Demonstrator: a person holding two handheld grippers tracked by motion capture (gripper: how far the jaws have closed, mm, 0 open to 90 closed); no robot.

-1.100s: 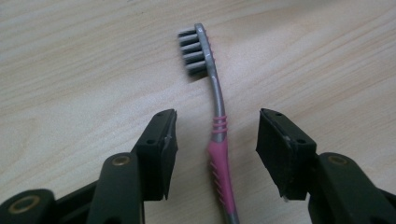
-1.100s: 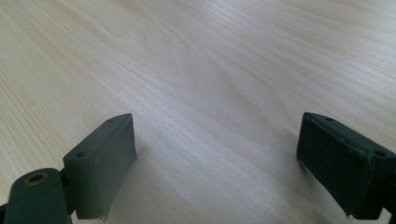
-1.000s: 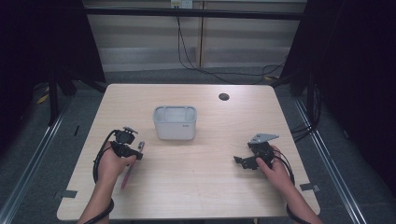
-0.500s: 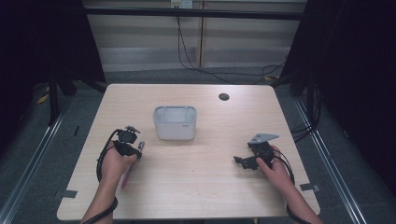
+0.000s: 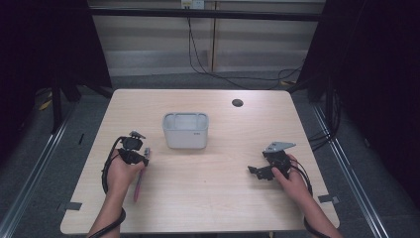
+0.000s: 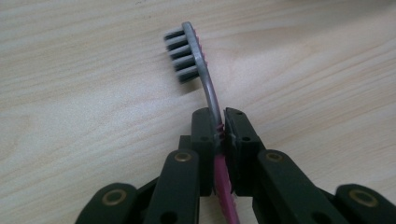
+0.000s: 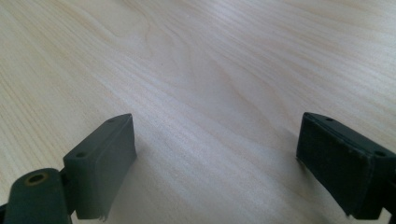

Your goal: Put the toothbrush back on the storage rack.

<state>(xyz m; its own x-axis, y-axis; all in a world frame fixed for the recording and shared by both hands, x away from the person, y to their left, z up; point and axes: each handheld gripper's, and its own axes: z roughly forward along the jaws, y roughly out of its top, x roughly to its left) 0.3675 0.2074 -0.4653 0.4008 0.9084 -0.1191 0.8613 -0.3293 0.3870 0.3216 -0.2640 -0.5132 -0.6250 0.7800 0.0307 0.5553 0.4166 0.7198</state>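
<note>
Thing in hand: a toothbrush (image 6: 203, 79) with a pink handle and a grey neck and head is gripped; its bristles are dark grey.
Place of the toothbrush: it is seen on the table (image 5: 208, 208), toward the left edge, well apart from the near edge, with the pink handle (image 5: 138, 184) pointing to the near edge and the head toward the far side.
Left gripper (image 6: 219, 133): its jaws have just been closing and are now clamped on the toothbrush at the neck, where the grey part meets the pink part. In the high view the left gripper (image 5: 132, 153) is held low over the table.
Right gripper (image 7: 215, 163): its jaws are spread wide, with bare wood between them and nothing grasped. In the high view it (image 5: 270, 166) is seen near the right edge, well apart from the toothbrush.
Other thing: a grey rectangular container (image 5: 185, 130) stands about the middle of the table, near the left gripper; its inside cannot be judged.
Handling, as judged: the toothbrush is probably light and mostly stiff, but the thin neck looks a little flexible, and the smooth plastic may slip or turn between the pads.
Where to hold: the present grip near the neck is narrow; a hold lower on the thicker pink handle would probably be steadier.
Risk: the brush may be pivoted by the long free handle when it is lifted.
</note>
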